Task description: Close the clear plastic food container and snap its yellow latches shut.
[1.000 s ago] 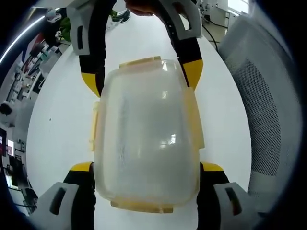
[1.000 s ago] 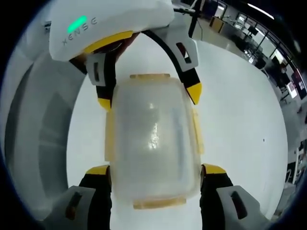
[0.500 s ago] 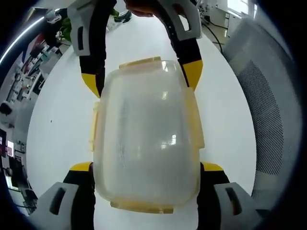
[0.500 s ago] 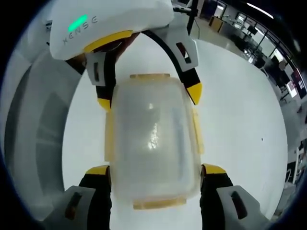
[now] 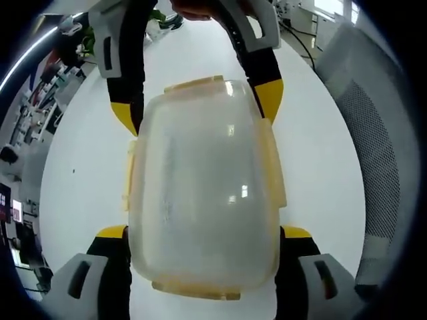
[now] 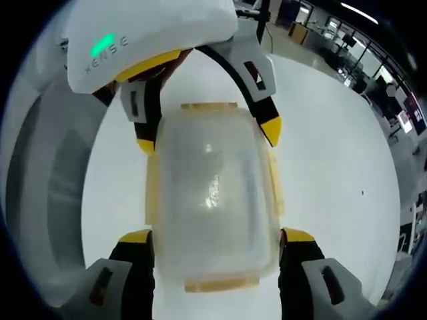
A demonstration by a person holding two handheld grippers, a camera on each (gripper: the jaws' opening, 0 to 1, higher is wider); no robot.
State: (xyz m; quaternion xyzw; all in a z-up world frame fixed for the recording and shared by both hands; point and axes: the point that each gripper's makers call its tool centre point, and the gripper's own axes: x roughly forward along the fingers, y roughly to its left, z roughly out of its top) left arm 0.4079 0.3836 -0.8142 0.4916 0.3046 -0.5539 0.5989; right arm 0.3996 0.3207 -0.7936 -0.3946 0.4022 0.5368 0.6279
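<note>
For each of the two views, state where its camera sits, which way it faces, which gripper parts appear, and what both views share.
Left gripper view: rides the left gripper, facing along its jaws at the container; the right gripper faces it from the far end.
Right gripper view: rides the right gripper, facing the opposite way; the left gripper meets it.
Shared: the container on the white table, with a gripper at each end.

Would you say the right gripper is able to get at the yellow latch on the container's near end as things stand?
Probably yes. In the right gripper view the right gripper straddles the container, and the near latch lies bare between its jaws. Shutting them may grip the walls, not the latch.
</note>
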